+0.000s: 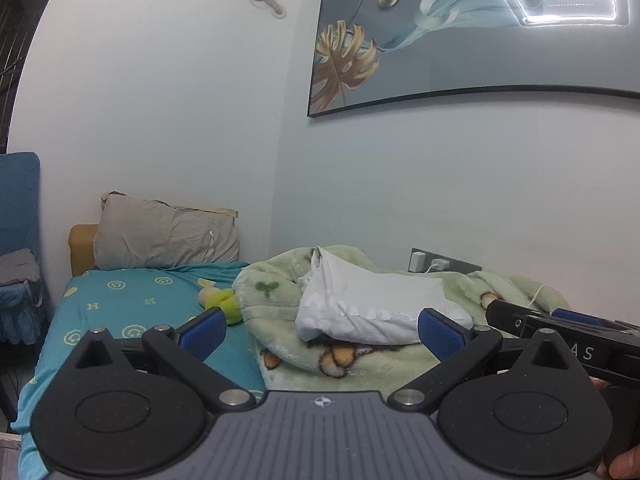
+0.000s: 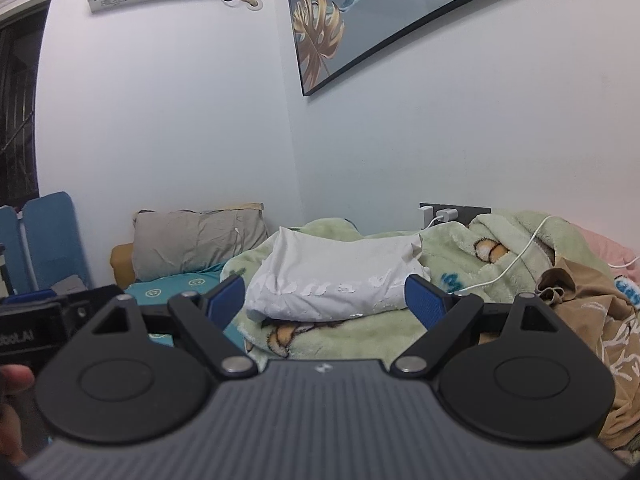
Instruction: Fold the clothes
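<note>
While both hands are free, we hold our left gripper and right gripper with jaws spread wide and nothing between them, probably lined up to reach. One white garment lies bunched on the green blanket at centre frame; one tan garment sits lower right. We count two pillows, one grey.

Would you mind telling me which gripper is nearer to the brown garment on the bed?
Right. The right gripper has the brown garment just beside its right finger; the left gripper sits further left, beyond it.
</note>
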`<state>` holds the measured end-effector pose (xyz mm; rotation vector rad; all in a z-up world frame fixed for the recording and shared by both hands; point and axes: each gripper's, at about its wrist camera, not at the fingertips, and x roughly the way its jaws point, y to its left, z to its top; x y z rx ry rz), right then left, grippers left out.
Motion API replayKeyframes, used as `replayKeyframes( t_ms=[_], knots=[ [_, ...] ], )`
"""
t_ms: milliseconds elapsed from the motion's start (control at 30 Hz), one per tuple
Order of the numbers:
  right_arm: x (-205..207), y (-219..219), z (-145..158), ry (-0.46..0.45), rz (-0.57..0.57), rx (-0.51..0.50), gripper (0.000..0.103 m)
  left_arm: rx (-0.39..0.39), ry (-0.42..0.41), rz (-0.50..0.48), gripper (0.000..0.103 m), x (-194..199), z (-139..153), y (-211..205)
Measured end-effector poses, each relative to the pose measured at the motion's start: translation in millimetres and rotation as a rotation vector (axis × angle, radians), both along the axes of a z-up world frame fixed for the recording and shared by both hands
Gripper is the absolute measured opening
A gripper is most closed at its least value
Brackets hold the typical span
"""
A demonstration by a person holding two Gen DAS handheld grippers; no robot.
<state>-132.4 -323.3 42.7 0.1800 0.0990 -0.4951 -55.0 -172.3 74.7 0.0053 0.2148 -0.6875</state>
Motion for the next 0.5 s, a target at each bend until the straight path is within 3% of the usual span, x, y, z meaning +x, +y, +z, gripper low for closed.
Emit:
replayKeyframes(
  t_ms=[233, 500],
  knots=[
    [9.2, 7.9, -4.3, 0.013, -0.02, -0.04, 0.089, 0.038, -0.045, 0.003, 0.103, -2.6, -5.4, 3.7],
    [10.4, 14.6, -4.9, 0.019, -0.025, -0.072, 0.089, 0.034, -0.029, 0.002, 0.103, 0.1, -9.9, 3.6]
  ],
)
